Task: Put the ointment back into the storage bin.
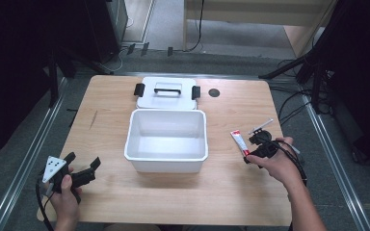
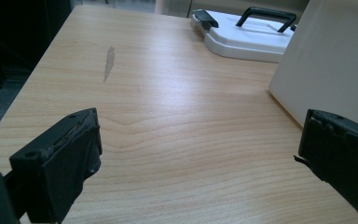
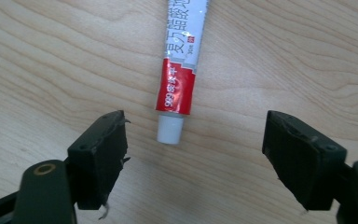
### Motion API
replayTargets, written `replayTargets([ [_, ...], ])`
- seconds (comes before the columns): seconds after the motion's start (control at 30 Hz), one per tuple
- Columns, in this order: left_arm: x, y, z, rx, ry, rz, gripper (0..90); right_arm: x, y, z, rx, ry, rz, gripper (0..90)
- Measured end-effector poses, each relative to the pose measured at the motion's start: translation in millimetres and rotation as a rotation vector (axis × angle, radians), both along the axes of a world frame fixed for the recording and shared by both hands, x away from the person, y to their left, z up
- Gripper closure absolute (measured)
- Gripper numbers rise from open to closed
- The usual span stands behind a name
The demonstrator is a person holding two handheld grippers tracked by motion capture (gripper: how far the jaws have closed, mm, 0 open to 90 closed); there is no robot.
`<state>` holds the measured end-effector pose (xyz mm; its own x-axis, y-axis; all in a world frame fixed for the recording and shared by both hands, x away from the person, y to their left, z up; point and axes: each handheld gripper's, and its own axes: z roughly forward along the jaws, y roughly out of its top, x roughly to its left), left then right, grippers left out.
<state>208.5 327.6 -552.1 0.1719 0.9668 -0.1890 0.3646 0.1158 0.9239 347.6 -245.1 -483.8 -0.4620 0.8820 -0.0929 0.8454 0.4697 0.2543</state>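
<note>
While the right tongs [image 3: 193, 154] hang wide open and empty just short of its white cap, the tube [image 3: 181, 65] lies flat on the tabletop [image 1: 231, 187] at about three o'clock from the bin [image 1: 166, 139]. It looks light, soft and slippery, so a gentle grip across the red band seems safest. Left tongs [image 2: 198, 158], at the bin's eight o'clock, gape empty too.

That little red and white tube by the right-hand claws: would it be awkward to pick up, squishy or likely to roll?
The tube is slim, so probably light. It looks like a soft ointment tube, so the open right gripper would likely dent it. Its flattened body should resist rolling, though the round white cap might let it pivot on the table.
</note>
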Motion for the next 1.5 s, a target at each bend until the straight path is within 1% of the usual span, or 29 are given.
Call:
replayTargets([
  [0.07,0.1,-0.2,0.0,0.002,0.0,-0.001,0.0,3.4,1.7,0.7,-0.022,0.011,-0.009,25.0],
  [0.1,0.1,-0.1,0.0,0.001,0.001,-0.001,0.0,6.7,3.8,2.2,-0.037,0.026,-0.017,28.5],
  [0.17,0.2,0.0,0.0,0.0,0.001,0.0,0.0,9.9,5.3,3.2,-0.035,0.042,-0.012,31.4],
  [0.2,0.4,0.0,0.0,-0.001,0.003,0.0,0.0,9.9,5.3,3.2,-0.035,0.042,-0.012,31.4],
  [0.23,0.6,0.0,0.0,-0.001,0.005,-0.001,0.0,11.5,6.5,3.7,-0.038,0.052,-0.014,34.0],
  [0.27,0.8,-0.1,0.0,0.0,0.002,-0.003,0.0,16.1,7.5,3.1,-0.033,0.075,-0.013,34.8],
  [0.3,1.0,-0.3,0.0,0.0,0.002,-0.004,0.0,18.3,7.8,3.0,-0.031,0.083,-0.015,36.1],
  [0.4,1.1,-0.4,0.0,0.003,0.003,-0.005,0.0,22.6,8.9,3.1,-0.031,0.094,-0.02,37.9],
  [0.43,1.1,-0.4,0.0,0.003,0.004,-0.005,0.0,26.4,10.4,3.0,-0.05,0.09,-0.002,43.4],
  [0.47,1.1,-0.4,0.0,0.003,0.004,-0.005,0.0,26.4,10.4,3.0,-0.05,0.09,-0.002,43.4],
  [0.5,1.2,-0.3,0.1,0.003,0.006,-0.006,0.0,29.9,12.6,2.9,-0.049,0.107,-0.011,46.4],
  [0.6,1.3,-0.3,0.1,0.004,0.008,-0.006,0.0,33.9,15.6,3.2,-0.046,0.112,-0.024,47.2],
  [0.63,1.3,-0.3,0.1,0.004,0.008,-0.007,0.0,38.0,18.7,2.0,-0.061,0.114,-0.021,47.7],
  [0.67,1.3,-0.3,0.1,0.004,0.008,-0.007,0.0,38.0,18.7,2.0,-0.061,0.114,-0.021,47.7],
  [0.7,1.4,-0.1,0.1,0.003,0.008,-0.008,0.0,42.2,21.5,0.0,-0.076,0.117,-0.021,49.3],
  [0.8,1.5,0.0,0.0,-0.001,0.006,-0.007,0.0,45.1,24.8,-3.5,-0.064,0.13,-0.009,49.9],
  [0.83,1.6,0.4,0.0,-0.004,0.008,-0.007,0.0,46.9,28.4,-7.0,-0.064,0.144,0.002,50.9],
  [0.87,1.6,0.4,0.0,-0.004,0.008,-0.007,0.0,46.9,28.4,-7.0,-0.064,0.144,0.002,50.9],
  [0.9,1.8,0.5,-0.1,-0.007,0.01,-0.008,0.0,48.9,31.7,-9.9,-0.07,0.16,-0.005,52.7],
  [0.93,1.8,0.5,-0.1,-0.007,0.01,-0.008,0.0,48.9,31.7,-9.9,-0.07,0.16,-0.005,52.7],
  [0.97,2.0,0.5,-0.1,-0.007,0.011,-0.008,0.0,51.2,34.1,-12.7,-0.071,0.175,-0.006,55.7],
  [1.0,2.2,0.5,-0.1,-0.007,0.011,-0.009,0.0,51.2,34.1,-12.7,-0.071,0.175,-0.006,55.7],
  [1.03,2.3,0.5,0.0,-0.007,0.011,-0.01,0.0,52.1,35.2,-13.8,-0.071,0.183,-0.008,57.6],
  [1.13,2.3,0.7,-0.1,-0.01,0.013,-0.01,0.0,56.4,38.2,-18.2,-0.082,0.197,-0.033,61.9],
  [1.2,2.4,0.9,-0.1,-0.011,0.014,-0.01,0.0,58.4,38.9,-19.1,-0.089,0.192,-0.036,64.2],
  [1.23,2.5,1.0,-0.1,-0.012,0.015,-0.01,0.0,59.3,39.1,-19.3,-0.091,0.194,-0.047,65.1],
  [1.37,2.6,1.0,-0.1,-0.013,0.016,-0.009,0.0,62.4,39.2,-19.7,-0.089,0.2,-0.064,68.5],
  [1.5,2.8,1.1,-0.1,-0.015,0.016,-0.008,0.0,62.7,38.8,-19.5,-0.088,0.203,-0.06,70.4],
])
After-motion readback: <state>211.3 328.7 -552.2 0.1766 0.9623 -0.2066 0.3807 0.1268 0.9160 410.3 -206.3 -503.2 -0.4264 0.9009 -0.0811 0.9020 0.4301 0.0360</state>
